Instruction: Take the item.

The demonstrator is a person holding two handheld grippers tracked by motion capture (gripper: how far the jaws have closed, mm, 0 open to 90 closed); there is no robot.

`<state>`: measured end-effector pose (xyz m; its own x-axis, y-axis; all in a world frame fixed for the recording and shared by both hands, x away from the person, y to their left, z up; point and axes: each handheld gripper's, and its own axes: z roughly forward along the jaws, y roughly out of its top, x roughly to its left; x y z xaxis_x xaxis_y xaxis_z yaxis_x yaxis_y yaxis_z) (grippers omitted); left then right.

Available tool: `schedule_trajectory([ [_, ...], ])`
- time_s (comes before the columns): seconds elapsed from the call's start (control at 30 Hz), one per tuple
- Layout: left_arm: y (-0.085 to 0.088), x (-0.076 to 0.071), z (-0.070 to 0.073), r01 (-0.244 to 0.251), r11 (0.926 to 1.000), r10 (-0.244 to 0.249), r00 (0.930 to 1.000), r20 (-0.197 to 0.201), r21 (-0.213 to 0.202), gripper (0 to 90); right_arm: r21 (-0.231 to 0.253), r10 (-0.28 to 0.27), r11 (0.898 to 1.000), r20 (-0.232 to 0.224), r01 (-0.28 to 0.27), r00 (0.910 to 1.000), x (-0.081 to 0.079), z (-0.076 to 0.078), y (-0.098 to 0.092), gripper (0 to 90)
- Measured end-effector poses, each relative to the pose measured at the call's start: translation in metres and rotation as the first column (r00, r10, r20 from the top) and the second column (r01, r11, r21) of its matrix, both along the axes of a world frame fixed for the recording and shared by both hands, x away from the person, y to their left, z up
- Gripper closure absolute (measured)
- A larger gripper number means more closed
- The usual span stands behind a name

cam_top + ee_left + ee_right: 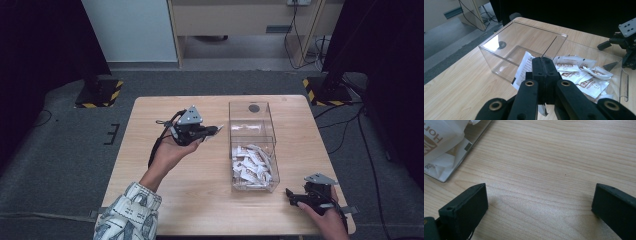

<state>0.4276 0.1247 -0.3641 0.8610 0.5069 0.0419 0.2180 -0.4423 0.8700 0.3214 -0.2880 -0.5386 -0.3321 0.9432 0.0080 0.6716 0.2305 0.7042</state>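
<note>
Left gripper [543,65] level, clamping packet [525,67].

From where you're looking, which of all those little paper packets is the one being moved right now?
Start at the clear plastic box on the wooden table; its near compartment holds a heap of white packets. Just left of the box, the left gripper is shut on one packet. Unlike the others, it hangs above the table outside the box.

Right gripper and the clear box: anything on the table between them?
Nothing: in the high view, bare wooden table separates the right gripper from the clear box of sachets. The right gripper view shows bare wood between its open jaws.
</note>
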Motion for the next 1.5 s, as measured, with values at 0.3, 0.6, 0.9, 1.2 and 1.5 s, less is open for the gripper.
schedule_trajectory([
  [0.3,0.005,0.003,-0.009,-0.008,0.9999,0.009,0.9999,-0.011,0.012,89.6,0.0,0.001,1.0,0.001,-0.001,1.0,0.0,0.0,0.0,0.8],
  [0.6,0.015,0.003,-0.016,-0.023,0.9996,0.023,0.9996,-0.015,0.014,89.6,0.001,0.0,1.0,-0.001,0.0,1.0,0.0,0.0,0.0,0.8],
  [0.9,0.025,0.005,-0.029,-0.04,0.999,0.04,0.9985,-0.037,0.021,89.6,0.0,0.002,1.0,0.0,-0.002,1.0,0.0,0.0,0.0,0.8],
  [1.2,0.025,0.008,-0.039,-0.046,0.9983,0.047,0.9976,-0.05,0.035,89.6,0.0,0.001,1.0,0.0,-0.001,1.0,0.0,0.0,0.0,0.9],
  [1.5,0.025,0.016,-0.051,-0.05,0.996,0.055,0.9965,-0.063,0.074,89.6,0.0,0.001,1.0,0.0,-0.001,1.0,0.0,0.0,0.0,0.8],
])
